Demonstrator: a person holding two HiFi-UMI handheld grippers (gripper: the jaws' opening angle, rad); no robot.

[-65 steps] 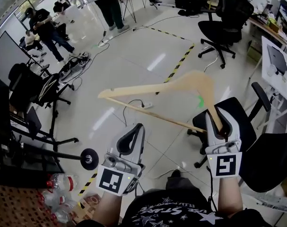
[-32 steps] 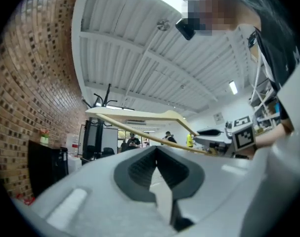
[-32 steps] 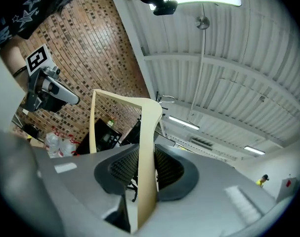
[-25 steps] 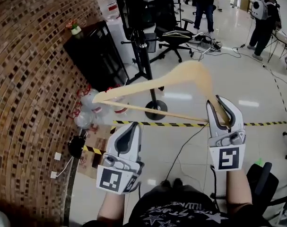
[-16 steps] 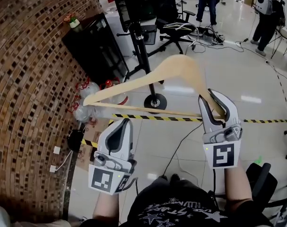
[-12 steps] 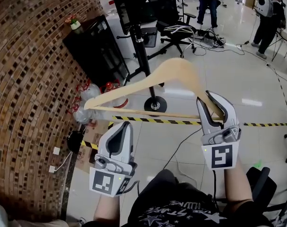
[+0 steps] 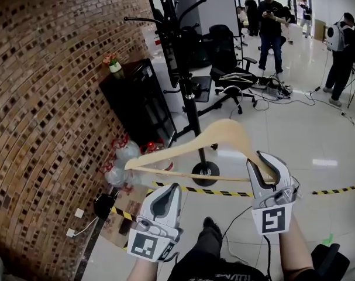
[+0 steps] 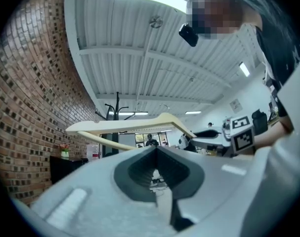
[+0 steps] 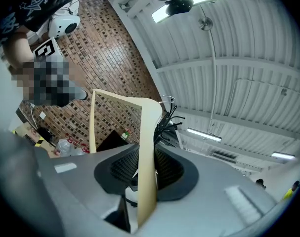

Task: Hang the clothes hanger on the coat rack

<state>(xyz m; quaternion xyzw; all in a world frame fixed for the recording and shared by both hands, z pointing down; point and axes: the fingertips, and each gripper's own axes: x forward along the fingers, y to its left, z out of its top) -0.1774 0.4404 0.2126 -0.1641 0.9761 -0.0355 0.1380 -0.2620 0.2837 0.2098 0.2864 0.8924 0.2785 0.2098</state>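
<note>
The rough brick wall (image 7: 48,98) curves along the far side of the left gripper's jaws. The coat rack (image 7: 186,69), a slim black pole with upturned curved prongs on a round base, stands ahead of both pairs of jaws, well apart from them. The clothes hanger (image 7: 224,136) is pale smooth wood, a flat triangle with a thin crossbar. It reaches out from the right gripper (image 7: 262,164), whose jaws are clenched on the end of one arm. The rest juts across in front of the left gripper (image 7: 168,189), whose jaws are pressed together on nothing. The likely trouble is that the hanger is pinched only at one tip. Polished wood could swivel or slide between the ribbed dark pads if the free end knocks a prong. No hook can be made out.
</note>
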